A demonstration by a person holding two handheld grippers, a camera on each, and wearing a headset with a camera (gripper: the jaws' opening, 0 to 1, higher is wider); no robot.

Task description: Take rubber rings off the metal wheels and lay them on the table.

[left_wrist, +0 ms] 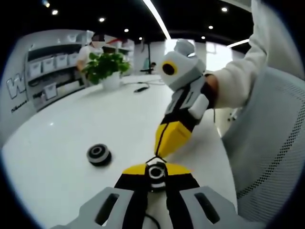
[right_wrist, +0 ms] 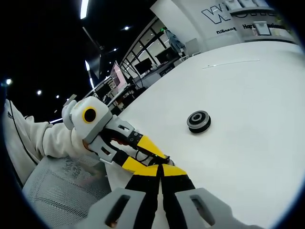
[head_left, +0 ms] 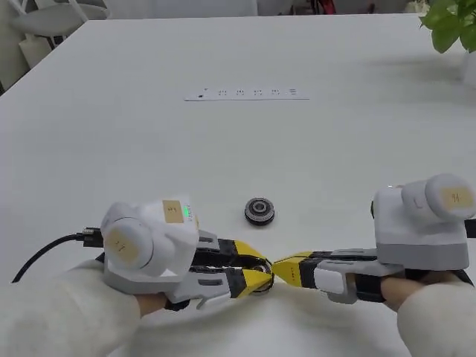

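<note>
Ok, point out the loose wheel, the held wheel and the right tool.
loose wheel (head_left: 259,211): head view, its hub.
held wheel (left_wrist: 156,172): left gripper view, its hub.
right tool (right_wrist: 162,167): right gripper view, between its fingertips.

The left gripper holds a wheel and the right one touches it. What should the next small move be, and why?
Probably draw the right gripper gently away from the left gripper, to peel the rubber ring off. The left jaws are clamped on a metal wheel, and the right jaws, closed together, meet its edge. Whether they already pinch the ring I cannot tell.
</note>
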